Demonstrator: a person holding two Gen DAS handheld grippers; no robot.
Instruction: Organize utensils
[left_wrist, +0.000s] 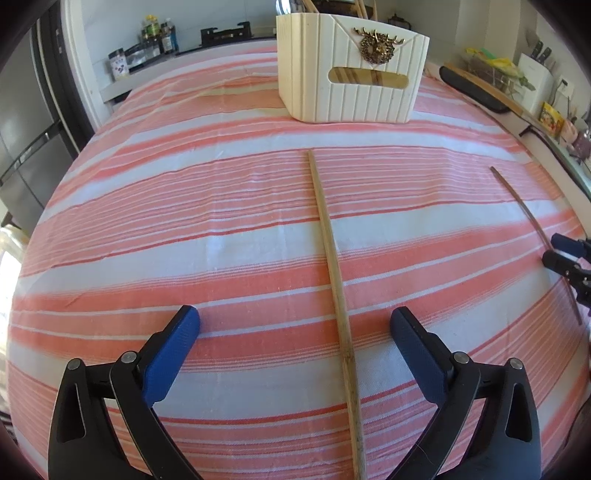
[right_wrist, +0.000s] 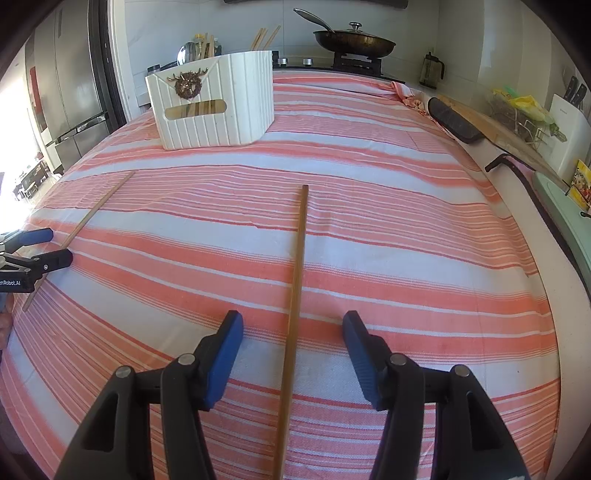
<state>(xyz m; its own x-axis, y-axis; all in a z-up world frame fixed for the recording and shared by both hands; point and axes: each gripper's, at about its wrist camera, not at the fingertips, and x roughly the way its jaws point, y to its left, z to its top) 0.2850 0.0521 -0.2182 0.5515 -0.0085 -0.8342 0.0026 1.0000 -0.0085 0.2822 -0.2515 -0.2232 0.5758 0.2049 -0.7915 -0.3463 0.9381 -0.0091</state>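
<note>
Two chopsticks lie lengthwise on the striped cloth. A pale wooden chopstick rests between the wide-apart fingers of my left gripper, touching neither pad. A darker chopstick lies the same way between the pads of my right gripper, also untouched. Each view catches the other side: the right gripper beside the dark chopstick, and the left gripper over the pale chopstick. A white ribbed utensil holder with a gold deer ornament stands at the far side, holding chopsticks and a spoon.
A lidded pan sits on the stove behind the cloth. A black pad and a wooden board line the right edge. A fridge stands at the left, with bottles on the back counter.
</note>
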